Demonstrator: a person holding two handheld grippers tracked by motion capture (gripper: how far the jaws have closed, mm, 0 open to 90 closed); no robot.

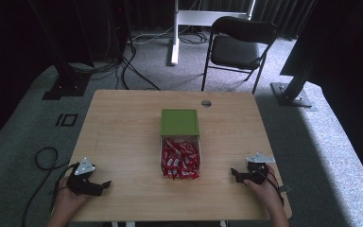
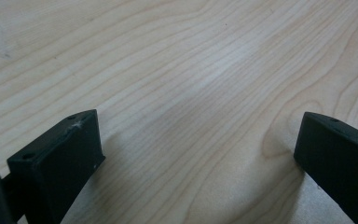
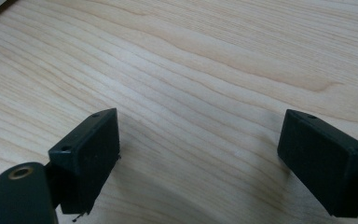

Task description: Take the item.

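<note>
My counter (image 1: 123, 127) is evenly lit while the room behind sinks into dark; my tongs (image 2: 200, 154) cast soft shadows (their near edges blur), and the wood grain stays sharp.

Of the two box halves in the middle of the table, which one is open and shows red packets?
The near half, closer to the person: it is white-walled, open and filled with red packets. The far half shows a plain green top.

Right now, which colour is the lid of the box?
Green lid, clearest in the high view.
</note>
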